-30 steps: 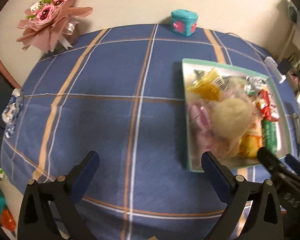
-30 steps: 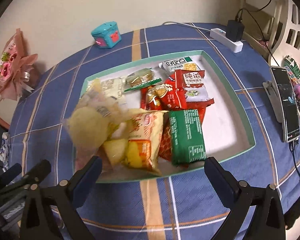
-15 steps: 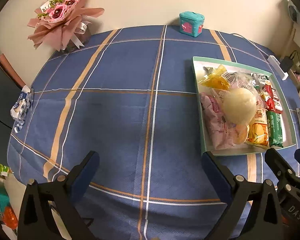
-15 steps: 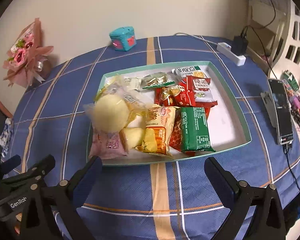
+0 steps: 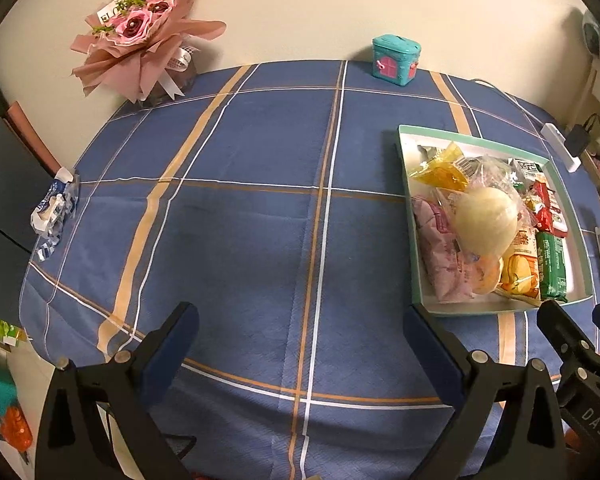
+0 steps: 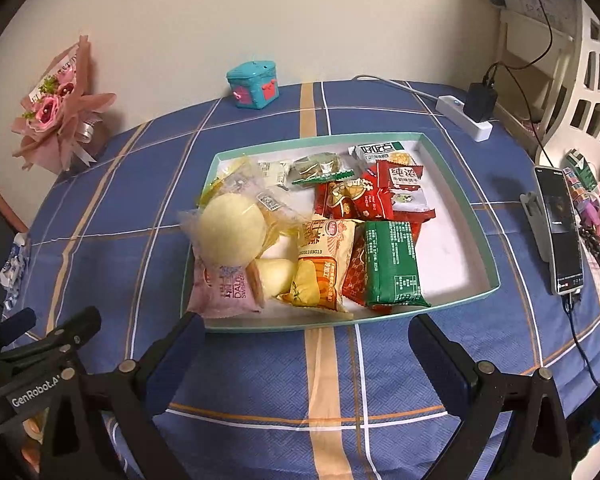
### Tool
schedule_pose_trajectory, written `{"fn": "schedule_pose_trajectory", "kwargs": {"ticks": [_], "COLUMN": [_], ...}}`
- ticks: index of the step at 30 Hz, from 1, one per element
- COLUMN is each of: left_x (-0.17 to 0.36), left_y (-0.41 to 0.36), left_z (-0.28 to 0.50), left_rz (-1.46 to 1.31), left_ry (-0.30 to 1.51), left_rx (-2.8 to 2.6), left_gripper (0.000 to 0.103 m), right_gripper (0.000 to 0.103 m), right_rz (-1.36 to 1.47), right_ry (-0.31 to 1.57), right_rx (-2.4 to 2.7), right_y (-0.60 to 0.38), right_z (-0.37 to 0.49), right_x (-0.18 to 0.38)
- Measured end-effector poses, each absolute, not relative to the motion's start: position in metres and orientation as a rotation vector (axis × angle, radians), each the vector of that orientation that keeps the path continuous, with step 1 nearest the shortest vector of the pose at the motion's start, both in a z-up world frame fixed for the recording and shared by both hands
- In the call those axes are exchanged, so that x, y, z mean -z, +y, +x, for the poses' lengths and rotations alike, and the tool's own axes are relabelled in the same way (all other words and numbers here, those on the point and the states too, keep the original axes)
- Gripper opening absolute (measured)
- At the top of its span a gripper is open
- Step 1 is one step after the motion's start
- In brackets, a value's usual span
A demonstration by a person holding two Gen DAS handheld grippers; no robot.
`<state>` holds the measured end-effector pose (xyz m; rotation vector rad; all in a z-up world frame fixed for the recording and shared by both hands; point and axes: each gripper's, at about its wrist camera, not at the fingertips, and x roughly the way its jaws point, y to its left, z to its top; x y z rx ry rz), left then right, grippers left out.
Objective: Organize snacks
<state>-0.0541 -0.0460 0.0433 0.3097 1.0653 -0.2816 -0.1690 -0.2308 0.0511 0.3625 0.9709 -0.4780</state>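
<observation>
A teal-rimmed white tray (image 6: 456, 184) (image 5: 404, 160) on the blue checked tablecloth holds several snack packets. Among them are a round pale bun in clear wrap (image 6: 232, 234) (image 5: 486, 220), a pink packet (image 6: 224, 290), a yellow packet (image 6: 324, 264), a green packet (image 6: 392, 264) and red packets (image 6: 364, 200). My right gripper (image 6: 306, 344) hangs open just in front of the tray's near rim, nothing between its fingers. Left of the tray, my left gripper (image 5: 300, 336) is open over bare cloth, also holding nothing.
A pink flower bouquet (image 5: 140, 36) and a teal toy box (image 5: 396, 60) stand at the table's far edge by the wall. A crumpled wrapper (image 5: 54, 208) lies at the left edge. A phone on a stand (image 6: 558, 228) and a power strip (image 6: 464, 118) sit right of the tray.
Both grippers have pulled back and up from the tray, so more of the table shows. The wrapped bun has settled on the left side of the tray.
</observation>
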Motion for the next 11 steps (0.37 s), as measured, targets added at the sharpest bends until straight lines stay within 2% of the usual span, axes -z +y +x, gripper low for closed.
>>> {"fn": "schedule_pose_trajectory", "kwargs": {"ticks": [11], "left_x": [-0.0480], "left_y": [-0.0435], "left_z": [-0.0551], "left_rz": [0.294], "left_ry": [1.040], "left_rx": [0.279], "left_gripper": [0.101], "right_gripper": [0.103], "right_rz": [0.364], "right_ry": [0.968], "right_rx": [0.480], "right_y": [-0.2303], "right_z": [-0.1688], "right_x": [-0.0523]}}
